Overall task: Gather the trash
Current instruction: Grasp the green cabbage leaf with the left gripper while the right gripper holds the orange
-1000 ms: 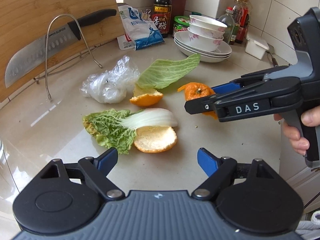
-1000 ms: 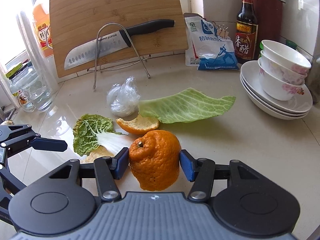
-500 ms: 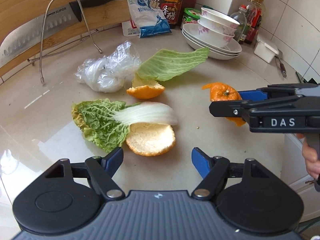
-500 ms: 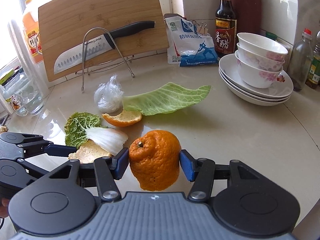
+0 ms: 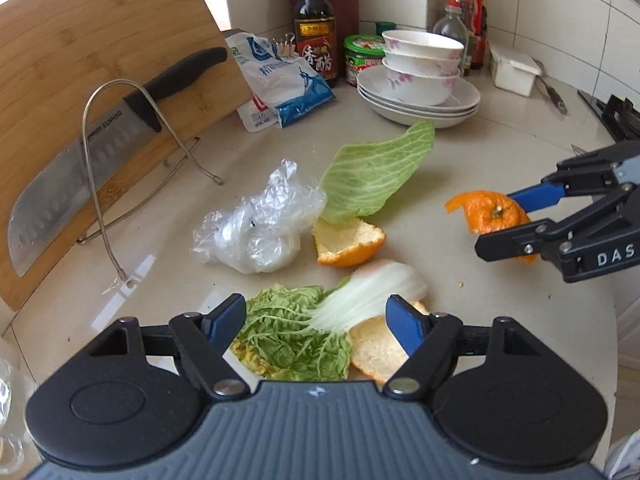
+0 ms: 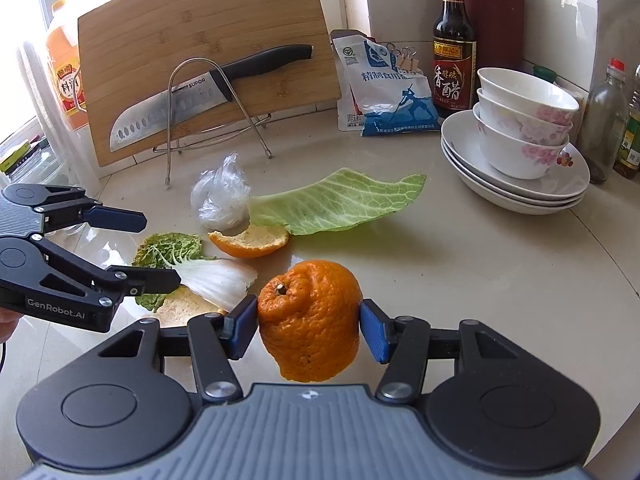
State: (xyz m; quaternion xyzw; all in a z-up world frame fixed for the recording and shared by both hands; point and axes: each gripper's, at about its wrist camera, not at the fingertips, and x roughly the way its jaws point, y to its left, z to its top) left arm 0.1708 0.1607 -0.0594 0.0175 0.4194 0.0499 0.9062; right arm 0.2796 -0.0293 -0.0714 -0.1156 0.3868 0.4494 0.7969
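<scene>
My right gripper (image 6: 308,322) is shut on a large piece of orange peel (image 6: 310,320) and holds it above the counter; it also shows in the left wrist view (image 5: 494,216). My left gripper (image 5: 316,318) is open, low over a napa cabbage leaf (image 5: 304,336) and an orange peel half (image 5: 378,350); it appears in the right wrist view (image 6: 154,250). Another orange peel half (image 5: 348,240), a green cabbage leaf (image 5: 372,172) and a crumpled clear plastic bag (image 5: 260,220) lie on the counter beyond.
A cutting board (image 5: 92,96) with a knife (image 5: 92,140) on a wire rack stands at the back left. A salt bag (image 5: 280,80), vinegar bottle (image 5: 314,24) and stacked bowls on plates (image 5: 420,76) line the back. The counter edge is at the right.
My left gripper has moved forward and down over the napa leaf and peel half. My right gripper has drawn back to the right with the orange peel.
</scene>
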